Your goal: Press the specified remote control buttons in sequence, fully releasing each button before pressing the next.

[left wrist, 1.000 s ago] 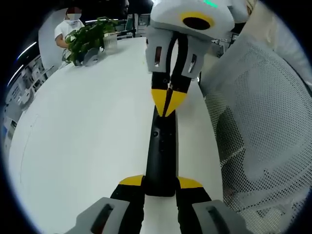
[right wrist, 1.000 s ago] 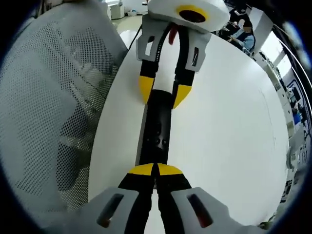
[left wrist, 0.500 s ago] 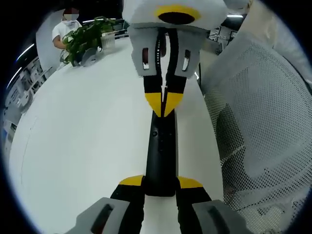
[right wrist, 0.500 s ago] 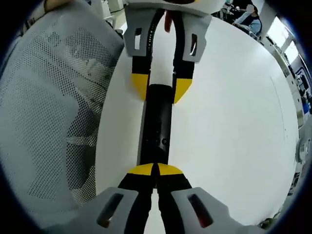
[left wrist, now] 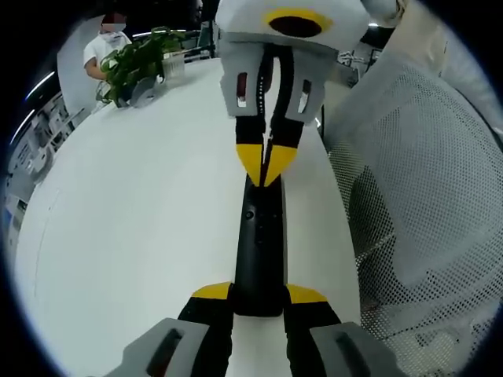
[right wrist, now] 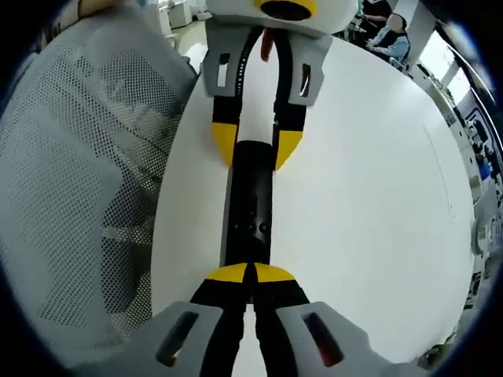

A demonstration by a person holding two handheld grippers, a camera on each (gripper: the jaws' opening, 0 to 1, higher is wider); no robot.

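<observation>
A long black remote (left wrist: 259, 236) lies along the white table (left wrist: 134, 220), close to the table's edge. My left gripper (left wrist: 259, 294) is shut on its near end, one yellow-tipped jaw on each side. My right gripper (left wrist: 266, 166) comes in from the top of the left gripper view, shut, with its tips on the remote's far end. In the right gripper view my right gripper (right wrist: 250, 273) covers the near end of the remote (right wrist: 250, 196), whose small buttons show just beyond the tips. At its far end the left gripper (right wrist: 255, 145) clamps it.
A white mesh chair (left wrist: 424, 181) stands close against the table edge beside the remote, also seen as the chair (right wrist: 71, 181). A potted plant (left wrist: 141, 63) and a person (left wrist: 110, 39) are at the table's far end. Seated people (right wrist: 389, 35) are beyond the table.
The right gripper's body has rocked slightly sideways and back while its shut tips stay on the remote's far end. The left gripper and remote have not moved.
</observation>
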